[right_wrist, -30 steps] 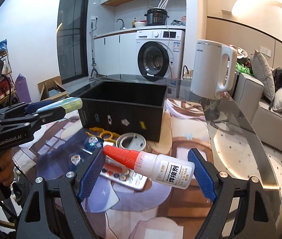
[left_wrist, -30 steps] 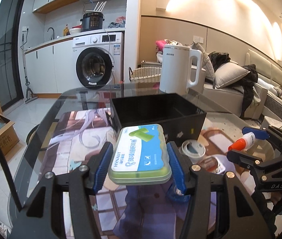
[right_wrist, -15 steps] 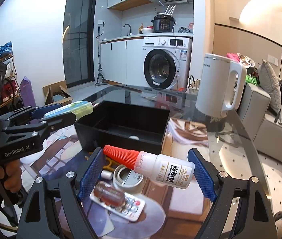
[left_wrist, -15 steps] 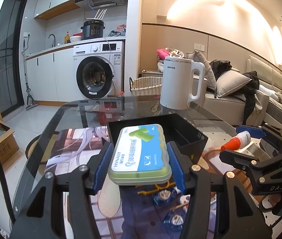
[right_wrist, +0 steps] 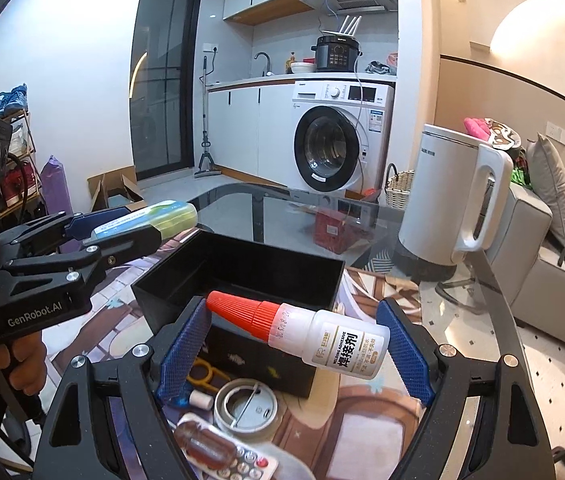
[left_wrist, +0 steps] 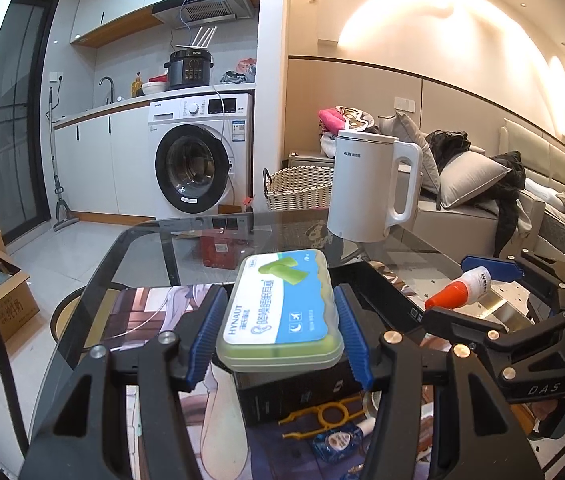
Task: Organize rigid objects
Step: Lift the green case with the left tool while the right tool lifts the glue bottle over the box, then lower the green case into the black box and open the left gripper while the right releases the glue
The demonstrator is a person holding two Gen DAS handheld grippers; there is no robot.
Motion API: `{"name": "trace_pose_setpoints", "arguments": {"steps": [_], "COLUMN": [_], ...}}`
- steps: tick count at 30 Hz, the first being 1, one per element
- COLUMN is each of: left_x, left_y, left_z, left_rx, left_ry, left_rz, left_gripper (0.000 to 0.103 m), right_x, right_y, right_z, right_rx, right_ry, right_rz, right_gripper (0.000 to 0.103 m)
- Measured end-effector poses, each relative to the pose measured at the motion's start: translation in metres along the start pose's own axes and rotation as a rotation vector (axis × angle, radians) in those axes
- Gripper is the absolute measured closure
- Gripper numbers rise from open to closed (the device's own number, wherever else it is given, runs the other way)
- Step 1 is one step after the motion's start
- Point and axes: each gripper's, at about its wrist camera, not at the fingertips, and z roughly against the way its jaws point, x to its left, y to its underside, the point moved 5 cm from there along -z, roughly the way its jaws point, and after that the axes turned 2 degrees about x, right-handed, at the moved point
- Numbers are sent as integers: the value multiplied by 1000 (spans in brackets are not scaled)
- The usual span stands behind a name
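Two items in carry: green earplug case (left_wrist: 280, 312) clamped flat between left gripper (left_wrist: 278, 332) pads; glue bottle (right_wrist: 314, 334) pinched lengthwise, cap to base, in right gripper (right_wrist: 294, 350). Both aloft near open black bin (right_wrist: 242, 276), presumably for dropping in. Remaining clutter: yellow tweezers (left_wrist: 330, 416), round tin (right_wrist: 244, 406), remote (right_wrist: 242, 462) on mat in front of bin.

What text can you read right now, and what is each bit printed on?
"HYNAUT": green case held in the left gripper; its Chinese line is too small to read.
"WELDING ADHESIVE" and "焊接剂": glue bottle in the right gripper; smaller print unreadable.
"AUX": white kettle.
"GenRobot.AI": left gripper body, right wrist view.
"DAS": right gripper body, left wrist view.
Washing machine labels: blurred.
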Motion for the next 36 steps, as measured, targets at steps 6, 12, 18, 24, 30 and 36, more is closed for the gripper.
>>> {"name": "trace_pose_setpoints", "arguments": {"steps": [6,12,18,24,30,36], "left_x": [-1,-3,-3,-1,-1,0], "left_y": [-2,-2,2,5,8,13], "left_z": [-10,-23,-35,-46,-56,-63], "left_rx": [-1,9,28,41,61,84], "left_ry": [0,-7,-14,-18,-18,-19], "left_rz": [-3,-14,-14,-11,-16,-19], "left_gripper": [48,48,48,48,48,48], "right_x": [0,0,2,4,4,3], "right_y": [-11,-16,-16,-17,-13,-7], "right_z": [-14,-28,-43,-57,-68,-80], "right_rx": [0,5,17,29,44,69], "right_ry": [-13,-36,-61,-83,-100,-113], "right_rz": [21,45,61,83,101,118], "right_gripper": [17,17,17,17,17,17]}}
